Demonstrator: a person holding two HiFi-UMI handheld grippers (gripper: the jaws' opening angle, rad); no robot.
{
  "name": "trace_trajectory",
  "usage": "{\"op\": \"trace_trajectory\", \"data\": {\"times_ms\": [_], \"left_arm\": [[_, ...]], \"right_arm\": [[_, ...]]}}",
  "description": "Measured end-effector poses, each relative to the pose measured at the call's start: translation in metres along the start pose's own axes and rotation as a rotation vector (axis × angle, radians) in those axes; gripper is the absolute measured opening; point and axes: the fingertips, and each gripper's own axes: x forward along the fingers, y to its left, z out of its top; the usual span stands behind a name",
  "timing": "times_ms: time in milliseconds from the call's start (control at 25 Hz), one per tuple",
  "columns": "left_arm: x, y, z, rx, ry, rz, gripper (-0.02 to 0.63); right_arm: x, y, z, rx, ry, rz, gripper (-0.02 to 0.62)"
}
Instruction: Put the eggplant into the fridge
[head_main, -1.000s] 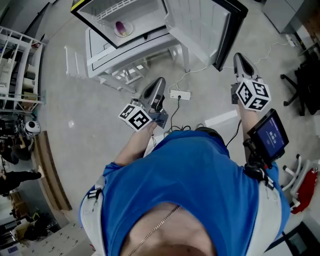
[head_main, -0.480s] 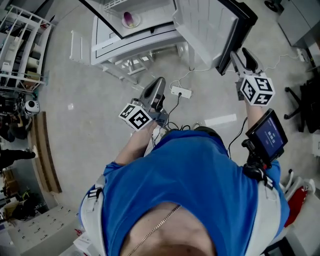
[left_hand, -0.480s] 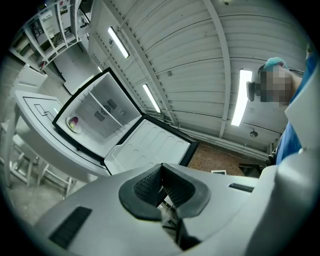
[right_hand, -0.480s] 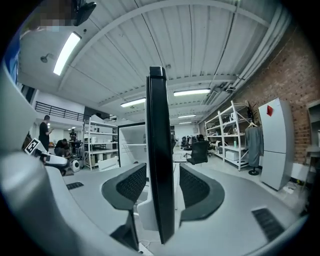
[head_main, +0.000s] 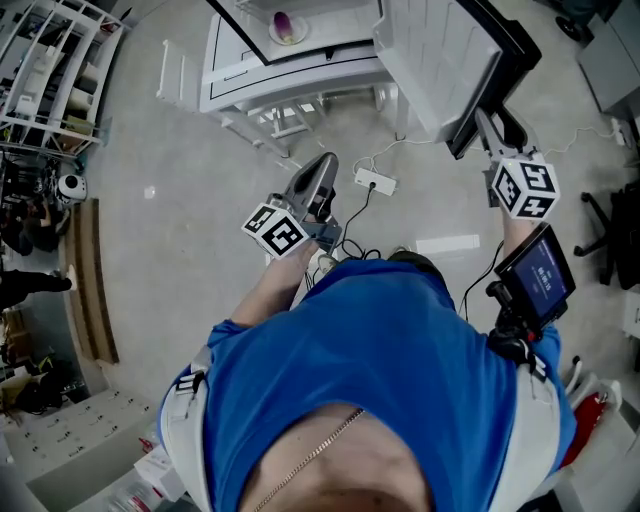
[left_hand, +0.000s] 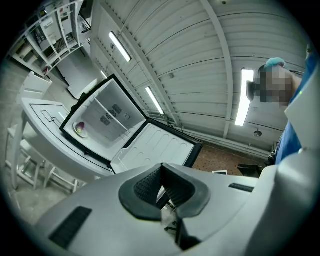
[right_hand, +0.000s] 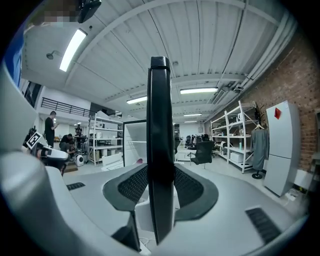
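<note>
The purple eggplant (head_main: 283, 22) lies on a white plate inside the open white fridge (head_main: 300, 70); the left gripper view also shows the eggplant (left_hand: 80, 128) there. The fridge door (head_main: 440, 60) stands swung out to the right. My right gripper (head_main: 497, 125) sits at the door's dark outer edge. Its jaws are closing with that door edge (right_hand: 160, 125) between them, and both pads lie against it. My left gripper (head_main: 323, 165) hangs shut and empty short of the fridge, pointing at it.
A white power strip (head_main: 375, 181) with its cable lies on the floor between me and the fridge. The fridge stands on a white frame (head_main: 280, 120). A shelving rack (head_main: 50, 60) is at the left and an office chair (head_main: 610, 220) at the right.
The right gripper has moved up to the door's edge. Its jaws went from shut to wide and now straddle that edge. The left gripper has hardly moved.
</note>
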Motion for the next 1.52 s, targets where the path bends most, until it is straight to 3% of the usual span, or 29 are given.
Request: {"op": "trace_trajectory", "data": {"times_ms": [520,800,1520], "left_arm": [[-0.039,0.031,0.029,-0.001,-0.018,0.017,0.008],[-0.084,0.064,0.061,0.002,-0.05,0.031,0.008],[-0.181,0.123,0.128,0.021,-0.089,0.064,0.008]], "right_arm": [[0.014,0.079,-0.002,-0.015,0.027,0.009,0.167],[0.04,0.147,-0.002,-0.033,0.041,0.018,0.169],[0.098,0.242,0.006,-0.066,0.079,-0.076,0.175]]}}
